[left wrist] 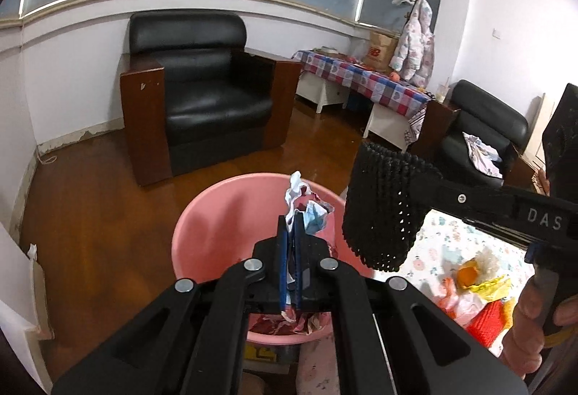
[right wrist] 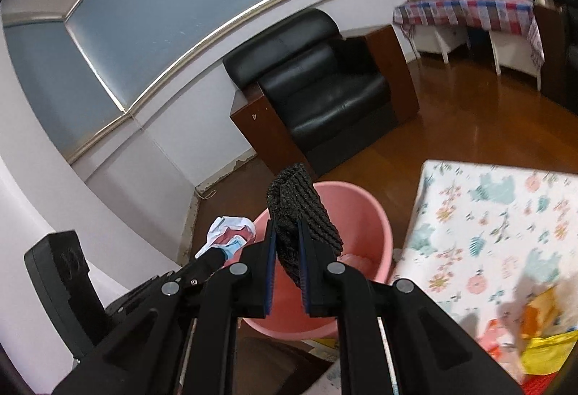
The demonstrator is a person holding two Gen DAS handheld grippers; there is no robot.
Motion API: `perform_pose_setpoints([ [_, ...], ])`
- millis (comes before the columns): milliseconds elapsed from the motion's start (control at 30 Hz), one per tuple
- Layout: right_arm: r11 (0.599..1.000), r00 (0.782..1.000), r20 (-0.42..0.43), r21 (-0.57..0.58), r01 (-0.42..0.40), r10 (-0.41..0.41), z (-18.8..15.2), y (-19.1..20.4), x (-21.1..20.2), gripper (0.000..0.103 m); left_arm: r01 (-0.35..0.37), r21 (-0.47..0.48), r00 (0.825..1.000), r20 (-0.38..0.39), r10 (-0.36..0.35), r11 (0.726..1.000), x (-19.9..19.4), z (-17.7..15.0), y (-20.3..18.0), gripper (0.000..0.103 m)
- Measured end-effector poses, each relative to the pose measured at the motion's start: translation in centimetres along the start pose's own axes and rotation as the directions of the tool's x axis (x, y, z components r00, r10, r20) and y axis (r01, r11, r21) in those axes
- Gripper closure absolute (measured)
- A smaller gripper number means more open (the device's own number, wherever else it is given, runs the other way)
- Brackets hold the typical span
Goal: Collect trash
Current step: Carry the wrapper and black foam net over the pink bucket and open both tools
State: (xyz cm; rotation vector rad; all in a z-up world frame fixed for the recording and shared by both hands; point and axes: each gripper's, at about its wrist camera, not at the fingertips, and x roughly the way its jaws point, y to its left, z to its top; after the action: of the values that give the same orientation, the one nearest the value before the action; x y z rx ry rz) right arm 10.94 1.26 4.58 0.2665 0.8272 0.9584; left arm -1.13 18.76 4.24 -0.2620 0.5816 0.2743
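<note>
1. In the left wrist view, our left gripper (left wrist: pixel 289 250) has its fingers pressed together on a crumpled wrapper (left wrist: pixel 307 207), white, blue and red. It sits at about 12 o'clock from the fingers, directly over the pink bucket (left wrist: pixel 202 225).
2. We judge the wrapper light, thin and springy. It holds no shape of its own, so a pinch across the crushed middle, as here, serves better than one on a loose flap, which could tear or slide out.
3. In the right wrist view, our right gripper (right wrist: pixel 287 257) pinches a black knitted mesh piece (right wrist: pixel 300 211), folded over itself between the fingers. It hangs above the near rim of the same bucket, which lies at 12 to 1 o'clock from the fingers.
4. The mesh looks soft, limp and grippy. We expect it to drape and perhaps snag on the ribbed pads on release, so a fold is the sound place to hold it, not a single strand.
5. More trash lies at 4 o'clock in the right view: yellow packaging (right wrist: pixel 549 348) and orange scraps on the floral tabletop (right wrist: pixel 487 214). It looks crinkly and light; we would take it at a bunched edge.
6. Red scraps already lie in the bucket's bottom.
</note>
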Motion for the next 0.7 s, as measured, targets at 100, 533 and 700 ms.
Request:
perform_pose_setpoints([
  [100,0.999,1.0,-0.023,0.049,-0.014,0.015,-0.3,-0.8,1.7,0.092,-0.01,-0.01,1.0,-0.019,0.01,1.0,0.9,-0.3,0.8,0.1],
  [533,0.999,0.997,-0.069,0.021,0.036,-0.034,-2.1,-1.4,5.0,0.091,-0.012,-0.029,0.999,-0.052,0.011,1.0,2.8,-0.7,2.3,0.081],
  [700,0.999,0.997,-0.064,-0.004,0.04,-0.041,-2.3,-1.0,5.0,0.078,-0.003,-0.024,0.999,-0.041,0.002,1.0,2.5,-0.8,2.2,0.069],
])
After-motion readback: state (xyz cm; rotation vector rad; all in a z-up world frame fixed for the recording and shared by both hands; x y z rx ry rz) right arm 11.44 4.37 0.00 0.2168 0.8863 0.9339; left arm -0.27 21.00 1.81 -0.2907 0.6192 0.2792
